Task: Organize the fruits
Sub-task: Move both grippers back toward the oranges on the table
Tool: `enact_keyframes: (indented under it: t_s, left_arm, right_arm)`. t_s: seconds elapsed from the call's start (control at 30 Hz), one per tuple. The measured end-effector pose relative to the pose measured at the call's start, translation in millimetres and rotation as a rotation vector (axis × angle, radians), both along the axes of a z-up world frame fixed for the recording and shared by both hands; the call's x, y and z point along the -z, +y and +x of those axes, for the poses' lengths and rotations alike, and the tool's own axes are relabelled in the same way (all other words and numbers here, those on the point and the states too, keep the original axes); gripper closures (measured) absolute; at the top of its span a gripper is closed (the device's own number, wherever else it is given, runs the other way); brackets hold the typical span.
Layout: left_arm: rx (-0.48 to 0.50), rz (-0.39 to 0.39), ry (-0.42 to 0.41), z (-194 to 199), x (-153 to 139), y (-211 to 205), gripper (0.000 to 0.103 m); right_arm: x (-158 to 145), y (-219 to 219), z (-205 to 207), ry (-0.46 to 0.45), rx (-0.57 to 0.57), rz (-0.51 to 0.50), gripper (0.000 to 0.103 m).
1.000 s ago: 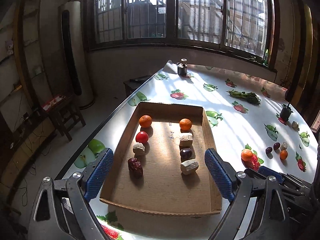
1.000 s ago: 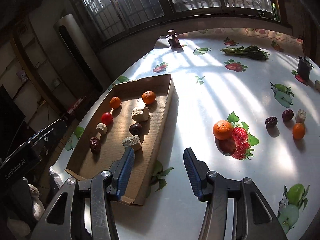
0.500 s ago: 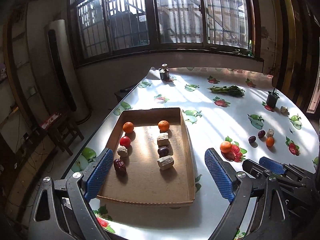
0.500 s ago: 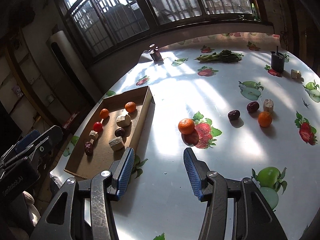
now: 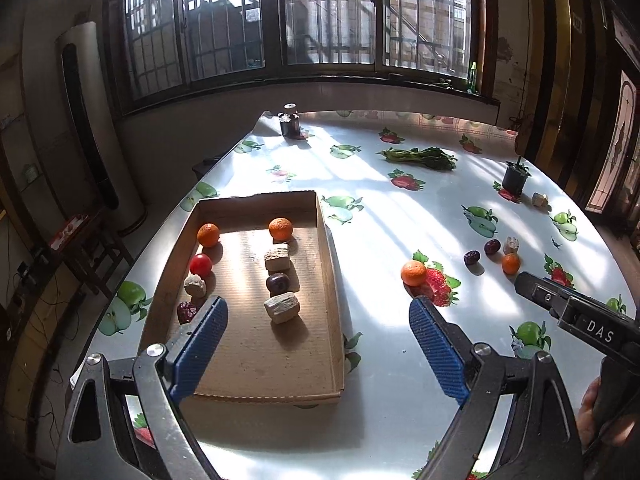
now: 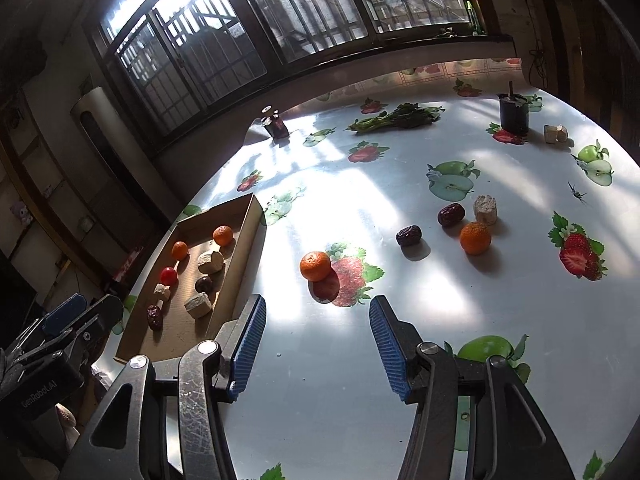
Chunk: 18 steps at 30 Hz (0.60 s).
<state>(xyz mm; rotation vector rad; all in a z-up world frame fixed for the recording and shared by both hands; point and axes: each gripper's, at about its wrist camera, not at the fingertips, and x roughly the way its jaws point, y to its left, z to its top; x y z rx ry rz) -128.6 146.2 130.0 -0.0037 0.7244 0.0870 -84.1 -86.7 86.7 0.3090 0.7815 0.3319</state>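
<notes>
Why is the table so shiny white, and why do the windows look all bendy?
Left wrist view: sun through the window glares off the table; fruit throws dark shadows. Right wrist view: the sun flares at the top-left; the fisheye lens bends the window.

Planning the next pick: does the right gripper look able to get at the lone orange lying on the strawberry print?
Probably yes: the right gripper is open and empty, the orange lies just ahead with nothing between them.
</notes>
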Motion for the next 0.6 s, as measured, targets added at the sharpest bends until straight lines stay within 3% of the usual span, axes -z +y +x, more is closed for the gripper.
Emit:
enact_keyframes:
  t_s: [0.2,0.37,0.5,0.6]
  left_arm:
    - [0.064,-0.039,0.039,18.9,16.5,-17.7,0.011]
    - [0.129,-0.106,0.089,37.4,33.3,-33.4,0.011]
    - [0.170,-0.135,0.123,60.6,45.1,-48.9,0.011]
    - [0.178,-0.118,0.143,84.9,56.3,-60.0,0.012]
  right_arm:
    - [-6.1,-64.3,11.8,-0.002,0.107,-0.110,0.045]
    - [3.4,-110.3,35.6,0.069,0.160,-0.186,0.045]
    - [16.8,-127.3,62.9,0.138,0.163,-0.158,0.045]
    - [32.1,-114.0,82.4,0.177,0.110,-0.146,0.045]
